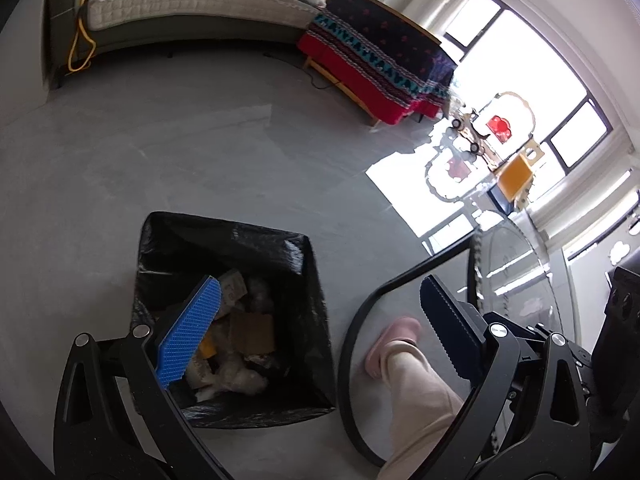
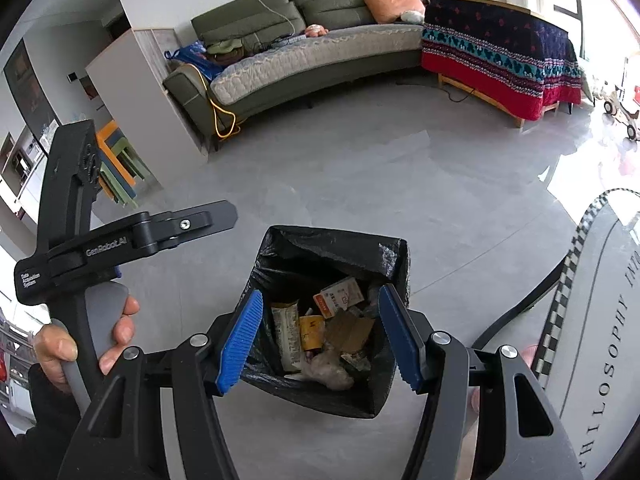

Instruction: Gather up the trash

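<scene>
A bin lined with a black bag stands on the grey floor, holding several pieces of trash: wrappers, a small carton, cardboard and crumpled plastic. My left gripper hangs above it, open wide, with its left blue pad over the bin's near corner and nothing between the fingers. My right gripper is open straight above the bag's mouth, its blue pads on either side of the trash and touching none of it. A hand grips the left tool's grey handle.
A green sofa and a bench under a red and navy blanket line the far side. A round glass table with a black rim is close on the right. A person's leg and pink slipper stand beside the bin.
</scene>
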Available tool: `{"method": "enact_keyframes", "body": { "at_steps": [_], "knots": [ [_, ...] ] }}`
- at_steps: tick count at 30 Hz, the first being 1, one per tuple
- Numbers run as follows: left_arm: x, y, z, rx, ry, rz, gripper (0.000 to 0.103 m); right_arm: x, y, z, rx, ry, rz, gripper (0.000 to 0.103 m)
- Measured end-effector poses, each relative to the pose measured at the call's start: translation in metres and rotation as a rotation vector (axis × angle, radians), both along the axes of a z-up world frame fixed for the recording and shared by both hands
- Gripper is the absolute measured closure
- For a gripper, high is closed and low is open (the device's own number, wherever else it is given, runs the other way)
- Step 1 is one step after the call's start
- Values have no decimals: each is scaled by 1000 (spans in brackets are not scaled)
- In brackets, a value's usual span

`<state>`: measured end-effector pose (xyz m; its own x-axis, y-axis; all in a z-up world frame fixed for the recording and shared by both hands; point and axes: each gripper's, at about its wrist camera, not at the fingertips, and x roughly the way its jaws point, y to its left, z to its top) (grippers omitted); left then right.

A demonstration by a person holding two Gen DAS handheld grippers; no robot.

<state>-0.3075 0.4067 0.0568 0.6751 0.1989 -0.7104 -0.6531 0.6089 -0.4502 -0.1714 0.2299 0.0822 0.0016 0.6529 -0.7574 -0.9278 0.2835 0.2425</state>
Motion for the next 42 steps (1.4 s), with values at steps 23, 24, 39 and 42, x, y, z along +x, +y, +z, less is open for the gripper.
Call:
{"method": "enact_keyframes", "body": {
  "at_steps": [23,24,39,42],
  "knots": [
    [193,-187,47,109,-23,-538,6,102,-231,22,60,-73,-494,32],
    [202,-196,47,112,-21,-562,6,108,-246,19,54,-73,-537,30],
    [306,-337,4,152,31,-831,6,156,-402,-45,-51,-50,-977,26],
    [320,-356,-12,193,61,-842,6,165,-415,-62,-87,-63,-1037,26]
  ]
}}
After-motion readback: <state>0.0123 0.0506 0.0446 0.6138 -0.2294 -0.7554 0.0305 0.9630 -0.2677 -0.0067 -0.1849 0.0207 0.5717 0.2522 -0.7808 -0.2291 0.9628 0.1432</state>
